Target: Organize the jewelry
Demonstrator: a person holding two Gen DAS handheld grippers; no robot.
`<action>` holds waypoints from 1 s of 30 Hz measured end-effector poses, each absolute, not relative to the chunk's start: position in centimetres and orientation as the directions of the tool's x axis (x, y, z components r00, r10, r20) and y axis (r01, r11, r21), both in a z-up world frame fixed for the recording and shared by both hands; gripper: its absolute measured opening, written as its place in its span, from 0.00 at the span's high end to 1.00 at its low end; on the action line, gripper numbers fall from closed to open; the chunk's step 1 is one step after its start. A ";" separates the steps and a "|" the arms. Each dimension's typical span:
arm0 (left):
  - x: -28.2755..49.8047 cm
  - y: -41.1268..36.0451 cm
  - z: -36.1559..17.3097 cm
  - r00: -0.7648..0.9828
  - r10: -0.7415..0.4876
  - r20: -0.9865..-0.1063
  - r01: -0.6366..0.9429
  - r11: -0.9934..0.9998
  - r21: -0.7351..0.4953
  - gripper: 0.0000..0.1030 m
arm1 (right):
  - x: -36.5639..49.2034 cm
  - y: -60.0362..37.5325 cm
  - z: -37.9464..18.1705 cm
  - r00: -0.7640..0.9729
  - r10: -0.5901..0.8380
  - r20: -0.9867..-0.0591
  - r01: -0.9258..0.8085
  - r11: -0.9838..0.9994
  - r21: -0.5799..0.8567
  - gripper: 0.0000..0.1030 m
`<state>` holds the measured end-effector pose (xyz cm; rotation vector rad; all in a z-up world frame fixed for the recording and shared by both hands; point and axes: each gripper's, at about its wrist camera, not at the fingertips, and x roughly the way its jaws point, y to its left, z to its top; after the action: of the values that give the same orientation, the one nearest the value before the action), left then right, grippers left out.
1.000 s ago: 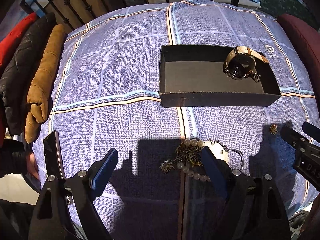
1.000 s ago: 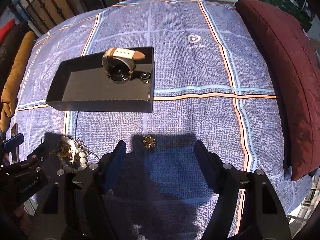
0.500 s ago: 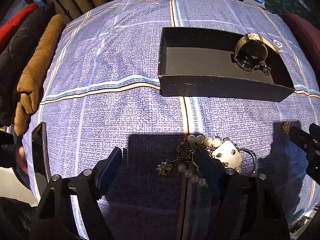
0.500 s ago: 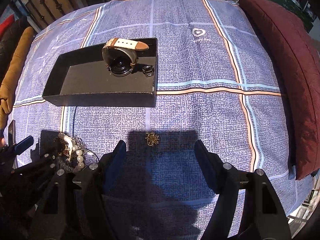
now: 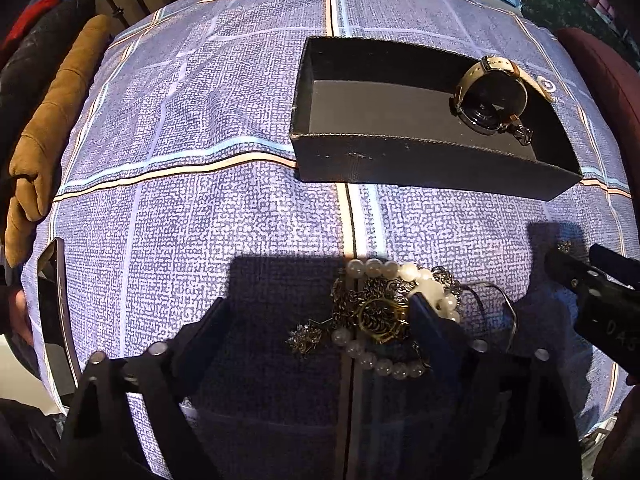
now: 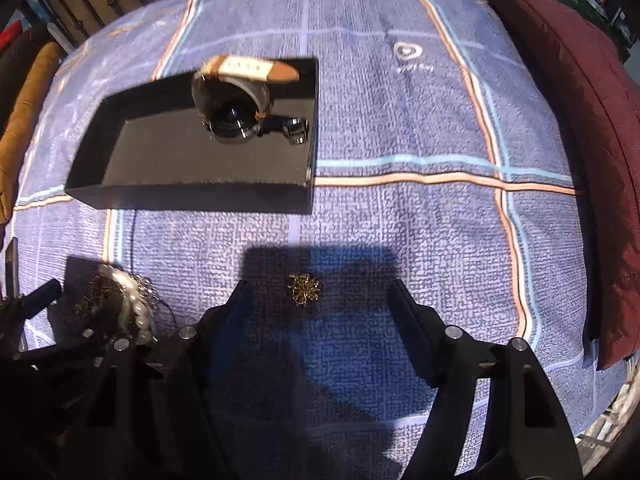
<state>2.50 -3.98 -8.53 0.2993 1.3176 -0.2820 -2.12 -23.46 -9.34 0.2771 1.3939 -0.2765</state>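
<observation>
A black open box lies on the blue checked bedspread with a white-strapped watch in its right end; the box and watch also show in the right wrist view. A tangled pile of pearl beads and gold chains lies by my open left gripper, whose right finger rests in the pile. My open right gripper straddles a small gold ornament lying between its fingers. The pile also shows at the left of the right wrist view.
A dark red cushion runs along the bed's right side. Brown and dark jackets hang at the left edge by a metal bed rail. A dark phone-like slab sits at the left edge. The right gripper enters the left wrist view.
Both grippers have moved forward and down toward the bedspread. The left fingers now reach the jewelry pile, and the gold ornament now lies between the right fingers.
</observation>
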 end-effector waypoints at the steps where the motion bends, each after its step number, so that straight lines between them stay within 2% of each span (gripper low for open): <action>1: 2.6 -4.0 -8.5 0.213 -0.034 -0.976 0.361 0.931 0.047 0.48 | -2.2 -23.5 -9.8 0.154 0.004 -0.988 0.363 0.930 0.060 0.69; 2: 2.7 -4.1 -8.7 0.210 -0.012 -0.978 0.360 0.931 0.066 0.68 | -2.2 -23.5 -9.7 0.164 -0.001 -0.986 0.368 0.928 0.060 0.77; 3: 2.7 -4.2 -8.7 0.224 0.016 -0.974 0.360 0.928 0.099 0.73 | -2.0 -23.1 -9.7 0.153 -0.018 -0.988 0.352 0.935 0.037 0.84; 4: 2.8 -4.3 -8.8 0.219 0.016 -0.976 0.362 0.927 0.096 0.77 | -1.8 -22.8 -9.7 0.145 -0.028 -0.989 0.343 0.939 0.024 0.84; 10: 3.4 -2.7 -7.8 0.202 -0.063 -0.977 0.336 0.942 0.009 0.78 | -2.3 -23.8 -8.1 0.207 0.014 -0.978 0.383 0.919 0.094 0.85; 17: 3.7 -0.4 -2.6 0.240 -0.214 -0.947 0.329 0.936 -0.128 0.78 | -3.4 -24.3 -3.5 0.313 0.033 -0.949 0.377 0.913 0.156 0.85; 26: 3.6 -3.2 0.2 0.283 -0.263 -0.922 0.399 0.907 -0.136 0.78 | -3.1 -23.6 -1.6 0.364 0.059 -0.930 0.342 0.920 0.193 0.85; 30: 4.6 -5.2 1.0 0.329 -0.245 -0.912 0.414 0.905 -0.093 0.78 | -0.7 -22.8 -0.7 0.398 0.054 -0.916 0.321 0.927 0.194 0.85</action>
<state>4.63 -5.20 0.97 0.1672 1.1593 -0.4338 -0.67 -22.80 -0.69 0.3680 1.1563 -0.1738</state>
